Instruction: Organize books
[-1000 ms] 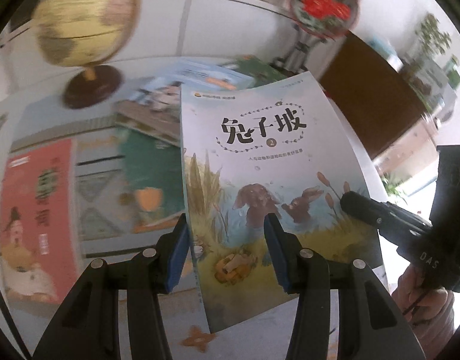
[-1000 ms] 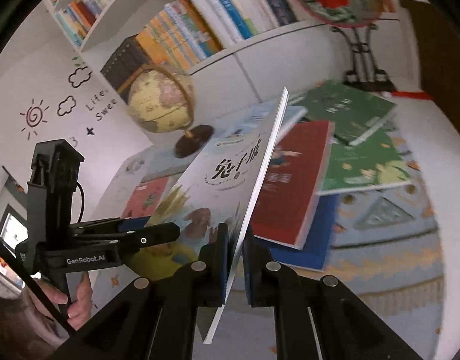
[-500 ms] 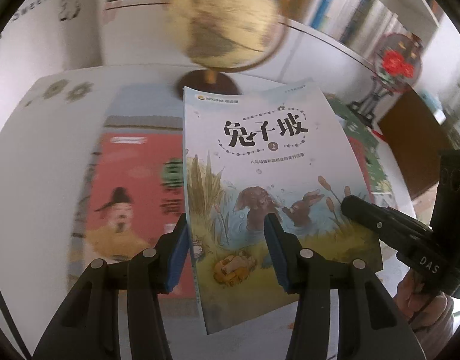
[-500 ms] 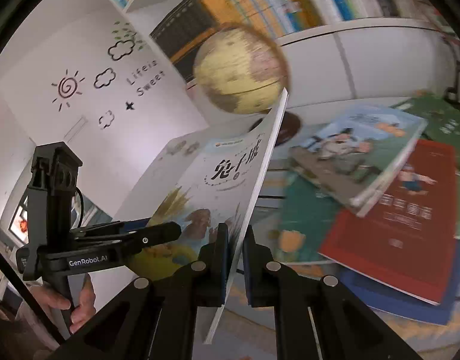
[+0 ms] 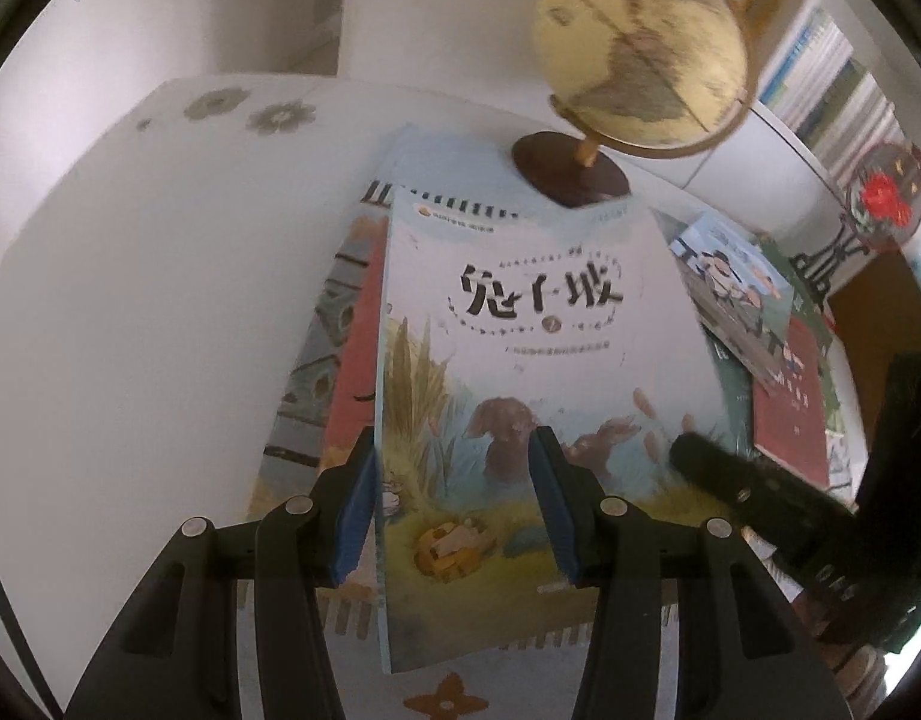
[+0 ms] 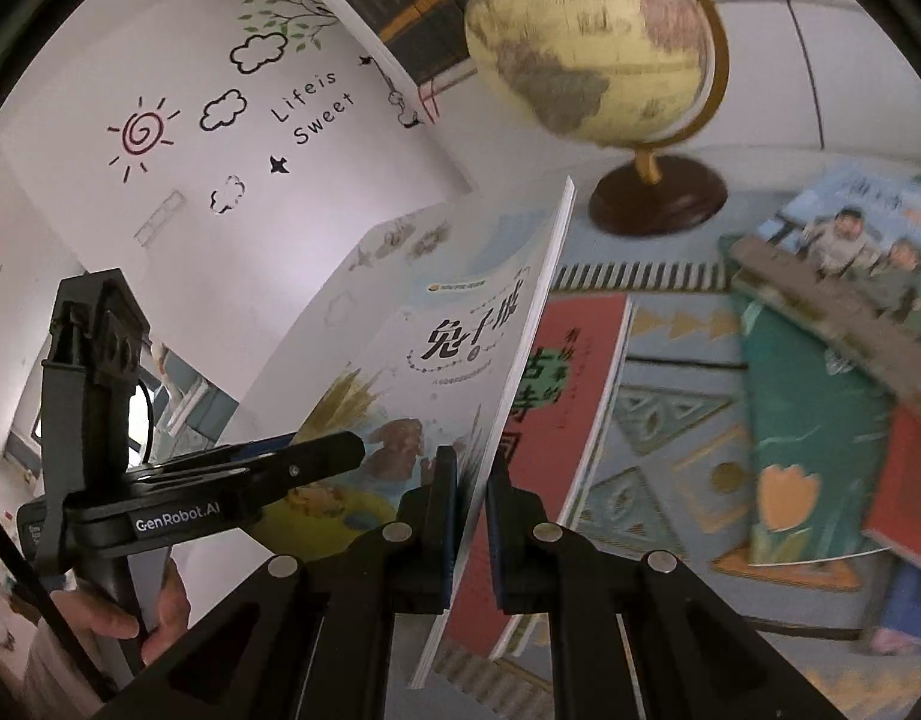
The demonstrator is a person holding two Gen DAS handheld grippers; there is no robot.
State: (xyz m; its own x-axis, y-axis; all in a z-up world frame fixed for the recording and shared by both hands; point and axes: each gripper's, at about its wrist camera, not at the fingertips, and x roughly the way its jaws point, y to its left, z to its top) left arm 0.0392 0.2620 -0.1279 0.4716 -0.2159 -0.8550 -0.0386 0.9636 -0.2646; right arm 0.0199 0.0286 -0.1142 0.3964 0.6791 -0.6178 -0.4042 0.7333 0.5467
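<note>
Since the earlier frames, the pale picture book (image 6: 460, 372) is being carried across the table (image 5: 130, 312) toward the globe (image 6: 598, 42), and it is now hanging over the red book (image 6: 574, 360), which was lying off to one side before. The right gripper (image 6: 472, 474) is holding the pale book by its lower edge, with its jaws clamped together on the thin block of pages, so the book is tilting up above the table. The left gripper (image 5: 454, 480) is hovering over the cover with its jaws standing apart; they are not pressing on the book. A hand (image 6: 160, 612) is gripping the handle of the left gripper. Around the red book, a patterned cloth (image 6: 652, 420) is covering the table. More books are lying in a loose pile to the right, among them a green book (image 6: 802, 450). The globe is standing on its dark base beyond them.
</note>
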